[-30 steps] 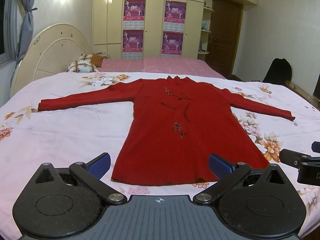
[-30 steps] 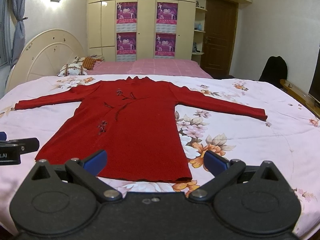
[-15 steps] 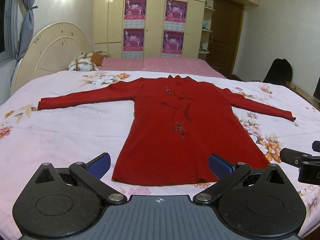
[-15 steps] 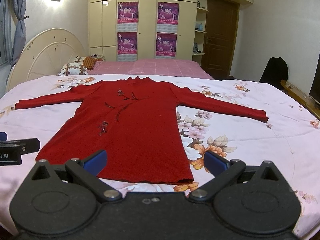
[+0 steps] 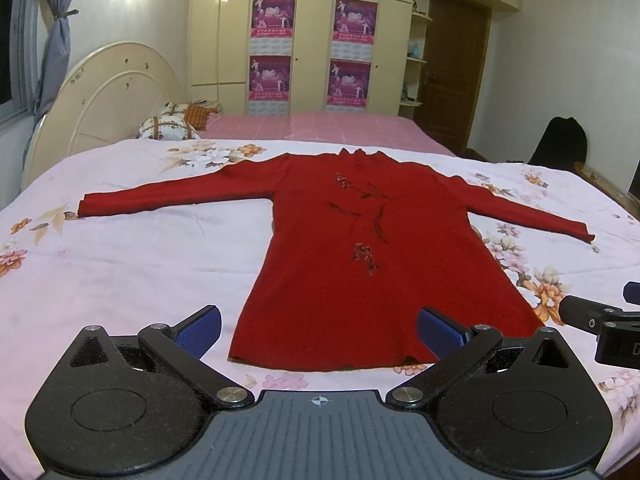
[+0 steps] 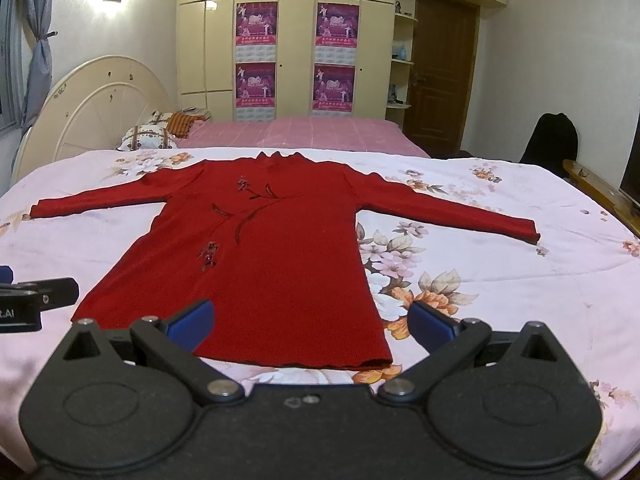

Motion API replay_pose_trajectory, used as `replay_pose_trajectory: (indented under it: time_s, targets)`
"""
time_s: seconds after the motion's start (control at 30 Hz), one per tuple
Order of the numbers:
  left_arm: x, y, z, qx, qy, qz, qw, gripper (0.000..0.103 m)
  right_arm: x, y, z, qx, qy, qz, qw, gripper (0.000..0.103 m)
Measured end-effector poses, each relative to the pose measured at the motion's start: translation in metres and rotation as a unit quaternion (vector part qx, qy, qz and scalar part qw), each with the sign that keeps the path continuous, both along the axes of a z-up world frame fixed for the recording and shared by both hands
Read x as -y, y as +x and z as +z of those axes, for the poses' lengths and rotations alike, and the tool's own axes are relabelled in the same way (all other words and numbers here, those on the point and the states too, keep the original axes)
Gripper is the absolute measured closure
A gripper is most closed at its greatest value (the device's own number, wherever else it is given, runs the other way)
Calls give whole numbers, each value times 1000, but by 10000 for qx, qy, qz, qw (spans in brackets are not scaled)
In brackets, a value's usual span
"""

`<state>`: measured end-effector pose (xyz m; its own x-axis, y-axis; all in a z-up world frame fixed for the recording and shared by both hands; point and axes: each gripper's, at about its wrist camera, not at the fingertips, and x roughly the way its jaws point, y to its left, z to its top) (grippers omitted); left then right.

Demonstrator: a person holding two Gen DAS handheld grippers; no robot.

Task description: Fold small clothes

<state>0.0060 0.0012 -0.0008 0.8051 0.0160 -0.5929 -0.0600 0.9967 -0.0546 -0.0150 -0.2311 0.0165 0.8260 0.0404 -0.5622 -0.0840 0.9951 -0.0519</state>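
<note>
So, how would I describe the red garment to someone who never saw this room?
On the floral pink bedspread, a red long-sleeved knit dress lies flat, sleeves spread, hem toward both open grippers. Only it is solid red, with dark branch embroidery.

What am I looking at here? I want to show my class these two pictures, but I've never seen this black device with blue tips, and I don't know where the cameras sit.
Each picture comes from a camera fixed on a handheld gripper, a two-finger tool that a person carries, one in each hand. The camera looks forward along the fingers, so the black body and blue pads fill the bottom of the picture.

One view shows the left gripper, the other the right gripper. Each one also shows at the edge of the other's view. Both are open and hold nothing.

Ahead of them a red long-sleeved garment lies flat on a floral bedspread, sleeves spread out to both sides, hem nearest the grippers. It is not folded yet.
</note>
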Motion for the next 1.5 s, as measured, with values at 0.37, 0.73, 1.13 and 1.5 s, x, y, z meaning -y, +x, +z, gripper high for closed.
replay_pose_trajectory:
  time_s: [0.37, 0.73, 1.13, 1.5]
  targets:
    - [-13, 24, 6, 205, -793, -304, 9962, 0, 16, 9, 0, 96, 127, -220, 9996, 1]
    - [1, 154, -14, 190, -480, -375, 9980, 0, 136, 95, -5, 190, 932, -1410, 9854, 35]
    - [-8, 271, -63, -209, -326, 173, 9991, 0, 296, 238, -76, 167, 2777, -2920, 9150, 60]
    - [-25, 301, -90, -463, -215, 420, 9978, 0, 374, 285, -140, 391, 3938, -3531, 8478, 69]
